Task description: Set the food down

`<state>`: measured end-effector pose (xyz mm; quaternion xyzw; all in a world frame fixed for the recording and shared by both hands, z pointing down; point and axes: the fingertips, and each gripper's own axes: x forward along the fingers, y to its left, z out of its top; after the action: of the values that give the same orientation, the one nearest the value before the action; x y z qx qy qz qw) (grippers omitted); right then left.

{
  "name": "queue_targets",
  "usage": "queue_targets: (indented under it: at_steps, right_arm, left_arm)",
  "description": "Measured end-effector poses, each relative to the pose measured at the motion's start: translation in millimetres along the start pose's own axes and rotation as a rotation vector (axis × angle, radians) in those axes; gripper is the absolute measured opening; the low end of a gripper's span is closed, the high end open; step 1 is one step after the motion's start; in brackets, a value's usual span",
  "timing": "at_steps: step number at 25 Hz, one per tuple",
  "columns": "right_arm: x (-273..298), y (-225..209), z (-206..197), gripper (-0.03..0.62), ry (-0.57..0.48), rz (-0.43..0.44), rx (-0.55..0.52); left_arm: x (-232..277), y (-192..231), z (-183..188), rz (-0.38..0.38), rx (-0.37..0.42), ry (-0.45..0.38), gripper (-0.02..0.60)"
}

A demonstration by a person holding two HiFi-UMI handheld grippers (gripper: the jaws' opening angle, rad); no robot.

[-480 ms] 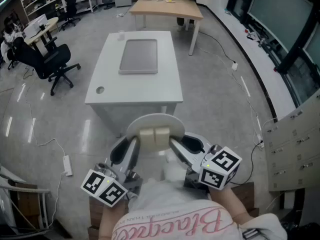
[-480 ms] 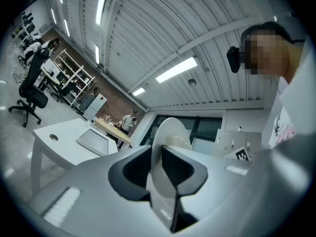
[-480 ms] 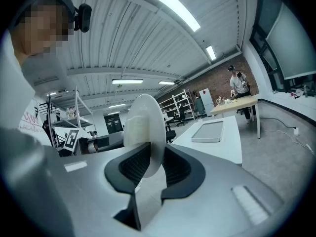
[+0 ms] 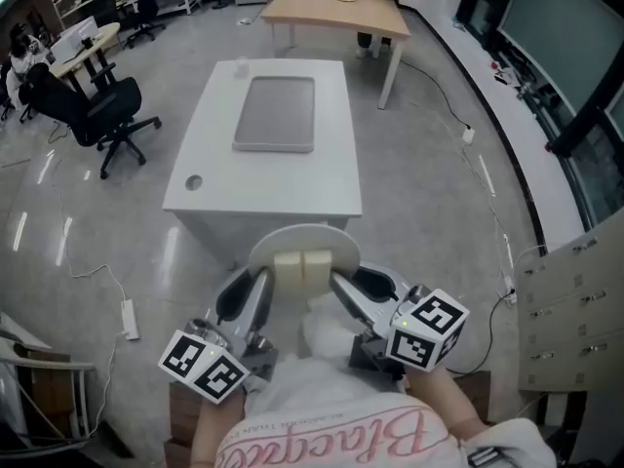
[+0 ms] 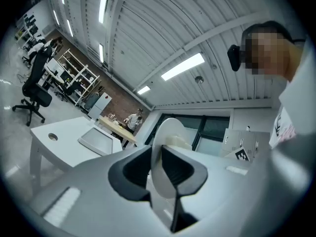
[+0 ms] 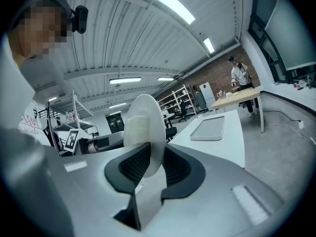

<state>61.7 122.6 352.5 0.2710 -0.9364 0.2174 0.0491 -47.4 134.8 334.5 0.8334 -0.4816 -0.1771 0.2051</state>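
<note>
A white round plate [image 4: 292, 235] carries two pale food blocks [image 4: 303, 266] side by side. I hold it level in front of the body, short of the white table [image 4: 214, 135]. My left gripper [image 4: 255, 287] is shut on the plate's left rim, and my right gripper [image 4: 342, 287] is shut on its right rim. In the left gripper view the plate [image 5: 165, 132] stands edge-on between the jaws of the left gripper [image 5: 157, 169], with the food [image 5: 180, 142] behind it. The right gripper [image 6: 153, 169] pinches the plate [image 6: 148, 110] the same way, food [image 6: 132, 130] to its left.
A grey tray [image 4: 275, 113] lies on the far half of the white table, which has a cable hole [image 4: 193, 181] near its front left corner. A black office chair [image 4: 97, 115] stands at the left, a wooden table [image 4: 336, 13] behind, a power strip [image 4: 128, 320] on the floor.
The table and tray sit slightly lower and nearer in the head view. The plate and both grippers keep the same hold and position.
</note>
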Motion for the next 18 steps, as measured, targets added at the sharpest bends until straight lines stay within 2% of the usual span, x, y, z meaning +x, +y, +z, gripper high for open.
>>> queue_targets:
  at_steps: [7,18]
  right_arm:
    - [44.9,-37.1,16.0,0.075,0.033,0.051,0.01]
    - [91.3,-111.9,67.0,0.08,0.048,0.078,-0.002]
  left_arm:
    - [36.3,40.8,9.9,0.081,-0.003,-0.002,0.063]
    - [121.7,77.4,31.2,0.127,0.012,-0.003,0.063]
